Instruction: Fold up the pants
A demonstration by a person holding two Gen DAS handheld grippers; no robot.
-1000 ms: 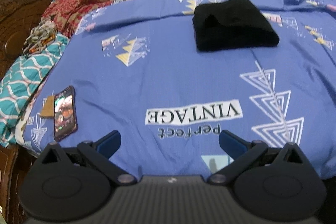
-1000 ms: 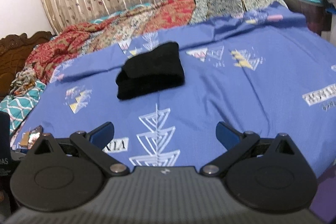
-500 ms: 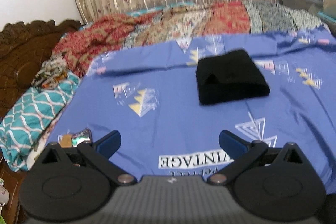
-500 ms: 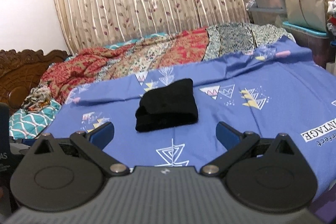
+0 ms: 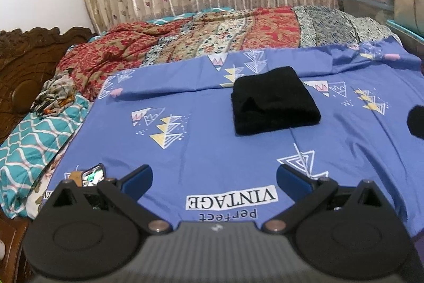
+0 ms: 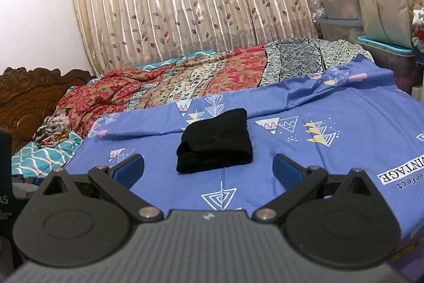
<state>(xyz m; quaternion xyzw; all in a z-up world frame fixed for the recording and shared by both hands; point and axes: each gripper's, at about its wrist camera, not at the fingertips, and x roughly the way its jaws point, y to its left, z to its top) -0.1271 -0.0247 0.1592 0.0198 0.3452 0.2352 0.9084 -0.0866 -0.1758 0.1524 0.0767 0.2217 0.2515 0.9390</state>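
The folded black pants [image 5: 274, 100] lie on the blue sheet [image 5: 212, 150], in front of the red patterned blanket [image 5: 185, 44]. A phone [image 5: 93, 174] lies far left of the pants. Both tongs — left tongs [image 5: 214, 178], right tongs [image 6: 208, 167] — are released and empty. Since earlier, both views have tilted upward — more curtain [image 6: 185, 4] shows.

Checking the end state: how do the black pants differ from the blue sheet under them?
The black pants are plain and folded into a compact thick bundle; the blue sheet is printed with triangles and lettering and spread flat. The pants cover only a small patch of the sheet. Neither claw touches either.
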